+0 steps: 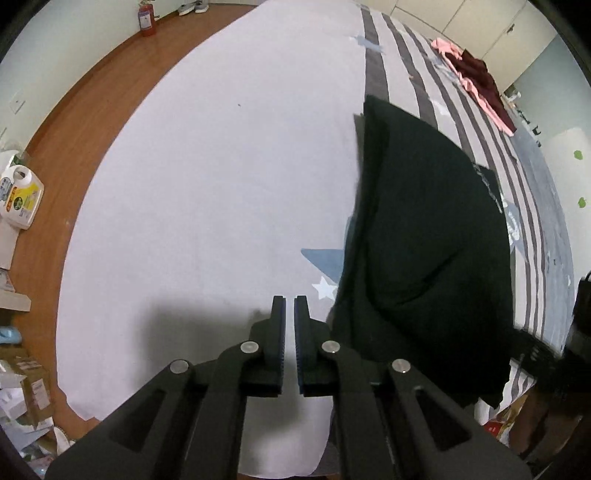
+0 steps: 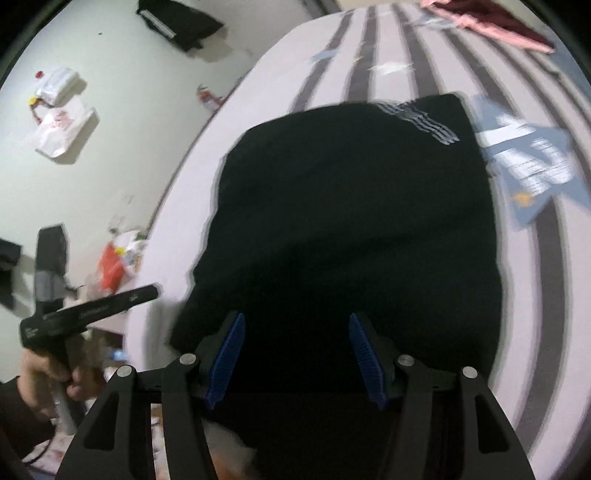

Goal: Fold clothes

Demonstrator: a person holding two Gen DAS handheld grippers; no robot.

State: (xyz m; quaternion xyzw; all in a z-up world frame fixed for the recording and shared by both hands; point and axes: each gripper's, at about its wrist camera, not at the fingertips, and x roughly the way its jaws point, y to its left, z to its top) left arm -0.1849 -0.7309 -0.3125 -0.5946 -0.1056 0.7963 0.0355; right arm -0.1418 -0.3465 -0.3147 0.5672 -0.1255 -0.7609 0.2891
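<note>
A black garment (image 1: 424, 240) lies folded on the bed, a striped print near its far corner (image 2: 424, 122). In the left wrist view my left gripper (image 1: 290, 301) hovers over the bare white sheet (image 1: 221, 166) just left of the garment's near edge, shut with nothing between its pads. My right gripper (image 2: 297, 317) hangs over the near part of the black garment, jaws open and blue pads (image 2: 229, 354) wide apart, gripping nothing. The right wrist view is blurred and also shows the left gripper (image 2: 151, 292) off the bed's left side, held by a hand (image 2: 40, 373).
Pink and maroon clothes (image 1: 476, 74) lie at the bed's far end. The bedsheet has grey stripes (image 1: 373, 59) and a blue star (image 1: 325, 260). Wooden floor (image 1: 92, 92) runs along the left with a fire extinguisher (image 1: 146, 18), a detergent bottle (image 1: 20, 195) and boxes (image 1: 26, 387).
</note>
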